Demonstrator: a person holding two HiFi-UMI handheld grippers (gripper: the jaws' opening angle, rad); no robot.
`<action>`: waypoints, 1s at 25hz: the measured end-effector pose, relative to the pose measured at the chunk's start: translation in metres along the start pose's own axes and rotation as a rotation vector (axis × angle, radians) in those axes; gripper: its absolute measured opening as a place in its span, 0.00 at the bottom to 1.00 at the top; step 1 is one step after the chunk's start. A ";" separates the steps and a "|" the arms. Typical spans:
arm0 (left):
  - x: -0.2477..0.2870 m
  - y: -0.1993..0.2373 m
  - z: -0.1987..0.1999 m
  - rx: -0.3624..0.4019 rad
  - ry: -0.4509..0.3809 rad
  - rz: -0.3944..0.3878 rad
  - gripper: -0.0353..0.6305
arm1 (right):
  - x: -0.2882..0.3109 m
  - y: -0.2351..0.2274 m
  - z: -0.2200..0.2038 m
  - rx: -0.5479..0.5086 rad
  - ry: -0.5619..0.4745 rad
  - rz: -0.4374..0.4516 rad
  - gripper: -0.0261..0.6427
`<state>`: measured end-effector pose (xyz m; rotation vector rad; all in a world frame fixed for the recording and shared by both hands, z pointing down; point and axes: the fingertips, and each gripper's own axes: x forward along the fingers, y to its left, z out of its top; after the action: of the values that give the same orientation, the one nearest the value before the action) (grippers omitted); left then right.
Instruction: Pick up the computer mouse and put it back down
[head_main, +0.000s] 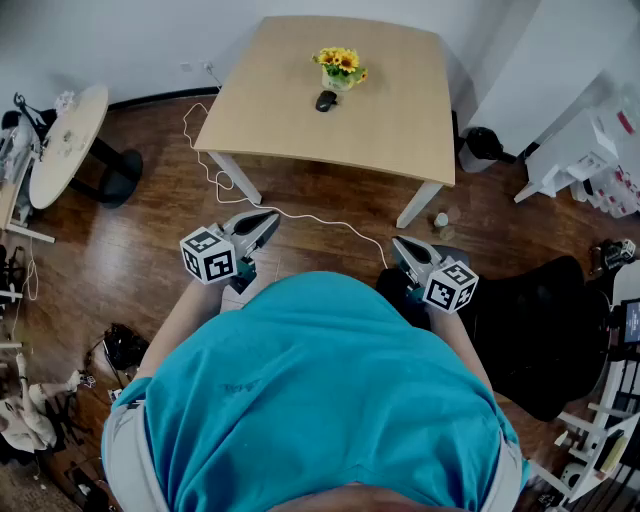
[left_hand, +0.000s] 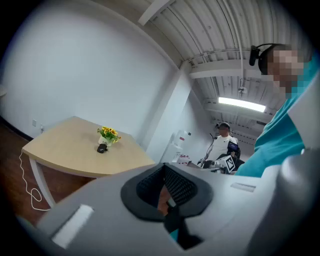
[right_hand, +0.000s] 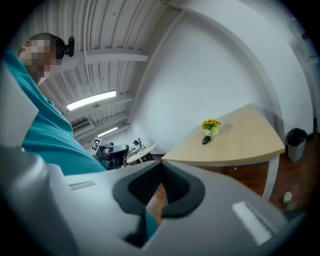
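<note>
Left gripper (head_main: 268, 218) and right gripper (head_main: 398, 244) are both closed and empty. The small black computer mouse (head_main: 326, 100) lies well ahead, roughly midway between them, on the pale wooden bench (head_main: 270, 120), beside a pot of yellow flowers (head_main: 340, 68).

No legible text, brand or number. Coded square markers only, behind the jaws of the left gripper (head_main: 268, 217) and right gripper (head_main: 398, 243); the faint shirt print (head_main: 236, 387) is unreadable.

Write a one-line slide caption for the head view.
Left gripper and right gripper, both shut, face a mouse beside flowers on the table.
</note>
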<state>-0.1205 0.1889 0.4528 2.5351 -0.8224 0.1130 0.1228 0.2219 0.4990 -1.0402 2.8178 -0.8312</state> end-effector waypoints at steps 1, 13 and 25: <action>0.008 -0.004 -0.001 -0.006 0.000 -0.003 0.06 | -0.002 -0.008 0.000 -0.003 0.009 0.001 0.04; 0.033 0.093 0.022 -0.023 -0.002 -0.069 0.06 | 0.092 -0.040 0.025 -0.033 0.071 -0.029 0.04; 0.091 0.268 0.081 0.007 0.145 -0.262 0.06 | 0.246 -0.084 0.104 -0.018 0.060 -0.216 0.04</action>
<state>-0.2052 -0.0869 0.5098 2.5798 -0.4314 0.2111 0.0027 -0.0304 0.4893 -1.3633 2.8012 -0.8684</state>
